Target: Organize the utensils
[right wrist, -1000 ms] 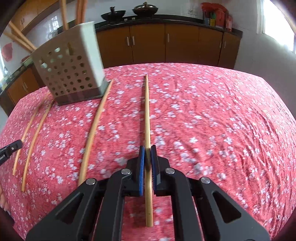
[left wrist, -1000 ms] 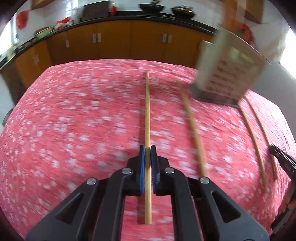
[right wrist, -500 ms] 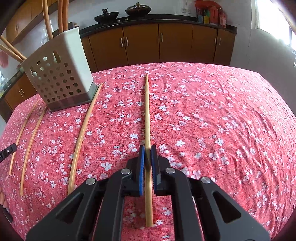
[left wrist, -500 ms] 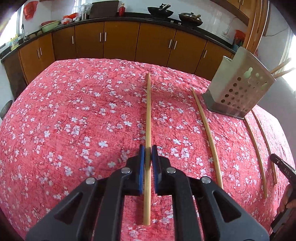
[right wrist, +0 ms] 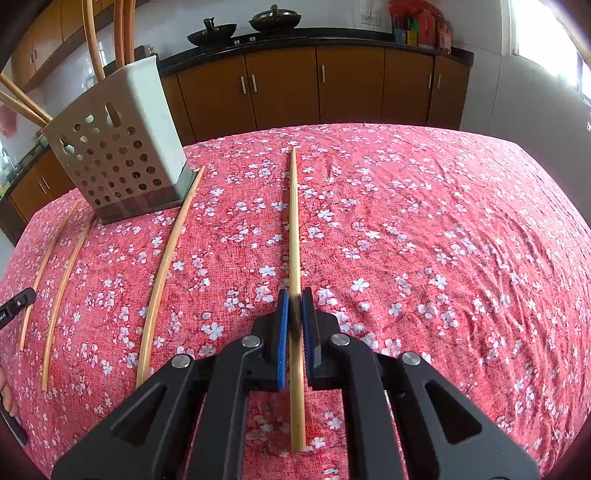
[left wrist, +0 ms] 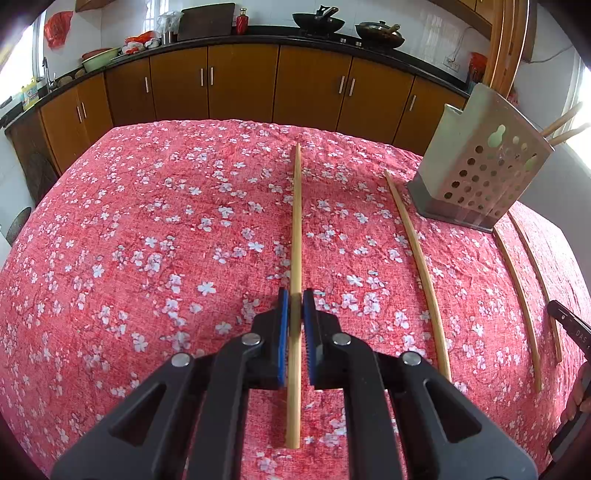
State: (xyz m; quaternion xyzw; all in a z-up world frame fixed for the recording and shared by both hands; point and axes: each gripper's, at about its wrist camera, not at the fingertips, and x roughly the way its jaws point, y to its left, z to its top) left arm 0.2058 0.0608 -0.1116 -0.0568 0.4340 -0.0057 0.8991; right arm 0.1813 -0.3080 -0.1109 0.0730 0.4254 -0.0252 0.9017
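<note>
My left gripper (left wrist: pixel 294 301) is shut on a bamboo chopstick (left wrist: pixel 296 229) that points straight ahead above the red flowered tablecloth (left wrist: pixel 147 240). My right gripper (right wrist: pixel 294 301) is shut on another chopstick (right wrist: pixel 294 229) the same way. A perforated beige utensil holder (left wrist: pixel 480 162) stands at the right in the left wrist view and at the left in the right wrist view (right wrist: pixel 118 147), with several chopsticks standing in it. Three loose chopsticks (left wrist: pixel 421 266) lie on the cloth beside the holder; they also show in the right wrist view (right wrist: pixel 162 273).
Wooden kitchen cabinets (left wrist: pixel 240 85) with a dark counter run behind the table, with pans (left wrist: pixel 317 22) on top. The tip of the other gripper shows at the right edge (left wrist: pixel 569 325) of the left view and at the left edge (right wrist: pixel 14 302) of the right view.
The left view has swung and steadied, so the holder now sits sharp at the right. The right view has come slightly closer to the holder. Both grippers still hold their chopsticks.
</note>
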